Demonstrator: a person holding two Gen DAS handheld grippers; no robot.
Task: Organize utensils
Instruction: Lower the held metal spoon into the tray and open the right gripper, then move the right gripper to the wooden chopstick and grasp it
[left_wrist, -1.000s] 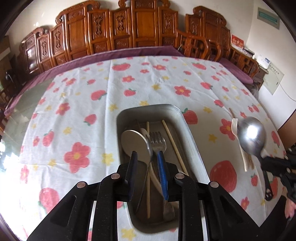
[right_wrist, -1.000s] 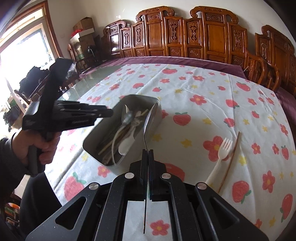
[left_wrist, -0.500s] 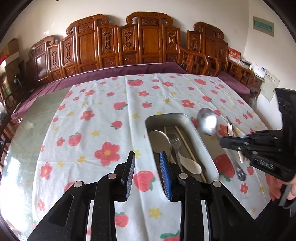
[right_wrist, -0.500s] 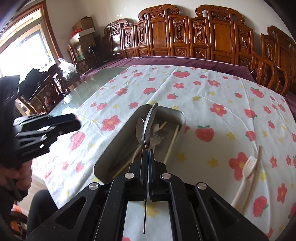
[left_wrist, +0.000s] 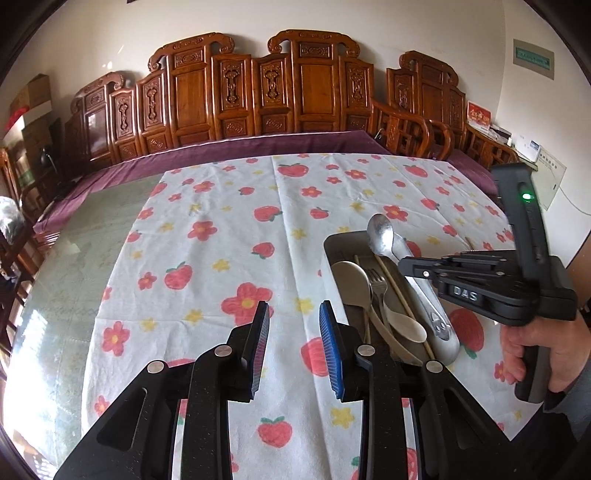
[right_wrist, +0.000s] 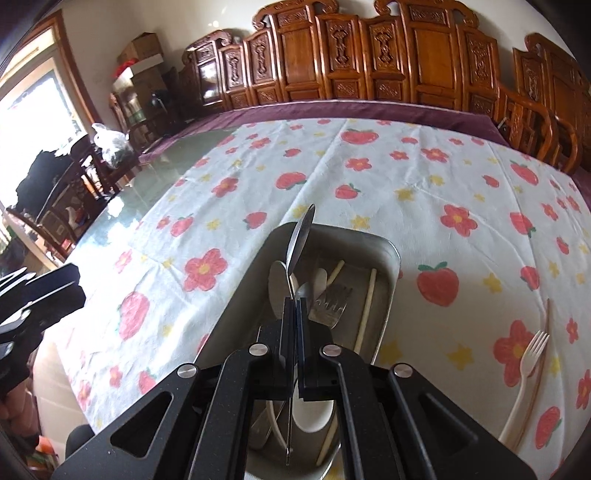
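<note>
Steel spoon (left_wrist: 381, 233): held over the metal tray (left_wrist: 448, 341), bowl raised above the far end, handle running back toward the near side. Long axis lies roughly along the tray's length. In the right wrist view the bowl (right_wrist: 302, 236) shows edge-on, so the spoon is turned on its side, bowl end pointing away from the holder.

Handling, as a judgement: thin, rigid, light, polished, so likely slippery between flat pads. The grip sits on the handle behind the neck, which looks like a sound place; a hold nearer the bowl would probably let it pivot.

Right tool (right_wrist: 293, 314): closed on the spoon handle, pads clamping it from both sides. Left tool (left_wrist: 293, 326): open, nothing between the blue pads, hovering above the cloth just left of the tray.

Tray contents: another steel spoon (left_wrist: 351, 278), a metal fork (left_wrist: 377, 282), a pale plastic spoon (left_wrist: 404, 326), chopsticks (left_wrist: 400, 295). All lie lengthwise.

On the worktop, right of the tray: a white plastic fork (right_wrist: 526, 376) beside a brown chopstick (right_wrist: 540, 365), not yet collected. Strawberry-print cloth (left_wrist: 236, 236) covers the worktop.
</note>
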